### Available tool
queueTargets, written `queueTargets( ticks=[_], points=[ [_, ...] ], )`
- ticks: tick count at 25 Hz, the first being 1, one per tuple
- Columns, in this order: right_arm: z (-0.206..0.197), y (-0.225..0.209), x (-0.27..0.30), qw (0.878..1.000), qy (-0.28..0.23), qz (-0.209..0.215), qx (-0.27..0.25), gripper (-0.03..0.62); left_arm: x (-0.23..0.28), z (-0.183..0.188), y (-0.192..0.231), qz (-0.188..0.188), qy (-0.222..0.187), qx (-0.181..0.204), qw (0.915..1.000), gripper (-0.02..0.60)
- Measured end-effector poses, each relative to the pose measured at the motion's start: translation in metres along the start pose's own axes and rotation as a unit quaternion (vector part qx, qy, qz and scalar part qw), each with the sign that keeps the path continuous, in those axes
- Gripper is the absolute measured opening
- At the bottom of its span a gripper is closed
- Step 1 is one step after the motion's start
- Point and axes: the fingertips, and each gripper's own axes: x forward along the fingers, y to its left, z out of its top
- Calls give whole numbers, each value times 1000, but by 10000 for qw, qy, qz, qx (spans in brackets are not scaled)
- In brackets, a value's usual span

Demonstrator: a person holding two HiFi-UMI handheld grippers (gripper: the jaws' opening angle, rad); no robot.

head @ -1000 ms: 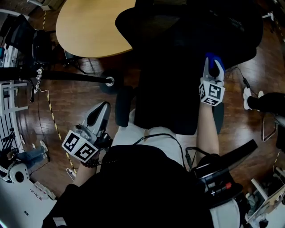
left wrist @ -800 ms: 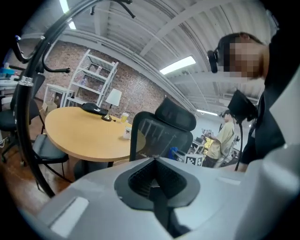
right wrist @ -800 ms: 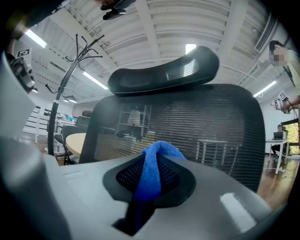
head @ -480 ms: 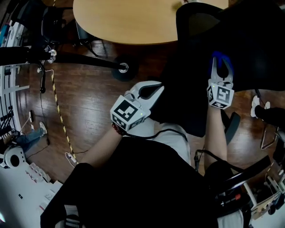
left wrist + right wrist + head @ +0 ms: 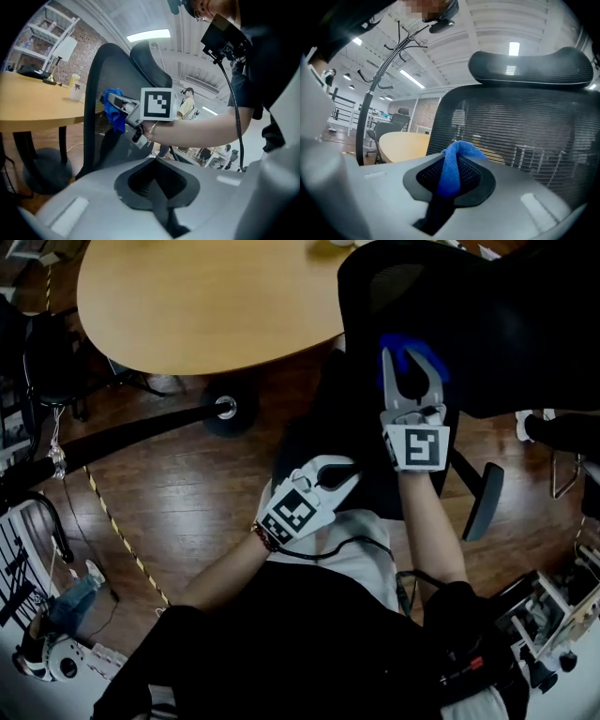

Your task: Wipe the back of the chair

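The black mesh chair back (image 5: 487, 334) fills the upper right of the head view, and the right gripper view shows its mesh (image 5: 525, 136) close ahead under the headrest (image 5: 529, 65). My right gripper (image 5: 410, 367) is shut on a blue cloth (image 5: 401, 351) held against the chair's back edge; the cloth (image 5: 452, 166) bulges from between the jaws. My left gripper (image 5: 345, 474) hangs lower, by the chair's base, shut with nothing in it. In the left gripper view its jaws (image 5: 157, 185) meet, and the chair back (image 5: 98, 93) and blue cloth (image 5: 114, 112) lie beyond.
A round wooden table (image 5: 206, 306) stands just left of the chair. A black pole with a round foot (image 5: 225, 409) crosses the wood floor at left. A chair armrest (image 5: 480, 502) sticks out at lower right. Shelving and clutter line the left edge.
The right gripper has slid the cloth upward and leftward along the chair back. The left gripper has swung from low left in toward the chair, staying shut.
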Motion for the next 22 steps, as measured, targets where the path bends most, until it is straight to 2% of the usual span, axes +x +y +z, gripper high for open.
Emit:
queueTargets(
  ticks=[5,7,9,10,11,13,15,17,19,20,22],
  points=[
    [6,47,25,9989,-272,356,156,48,-5,-10,-1,-297,67,-104,9995,6],
    [-4,66,30,9970,67,763,-85,48,-4,-13,0,-373,95,-103,9992,6],
    [-13,88,34,9900,405,1321,-275,48,-1,-17,0,-449,181,-36,9988,6],
    [-8,94,36,9891,246,1452,-2,48,0,-19,-1,-494,229,-9,9985,6],
    [3,94,36,9883,-51,1444,483,48,1,-21,-3,-543,275,9,9981,6],
    [15,76,20,9834,-354,1182,1329,48,6,-25,-8,-655,362,48,9972,6],
    [10,39,-17,9836,-201,730,1640,48,13,-29,-12,-773,445,95,9960,6],
    [-6,-8,-68,9891,135,164,1459,48,22,-31,-10,-830,499,82,9953,6],
    [-33,-58,-126,9929,629,-436,908,48,33,-31,-6,-792,492,-16,9956,6],
    [-48,-82,-155,9907,904,-762,668,48,38,-30,-5,-746,464,-90,9961,6],
    [-74,-128,-209,9788,1376,-1449,441,48,48,-27,-5,-661,388,-276,9967,6]
  ],
)
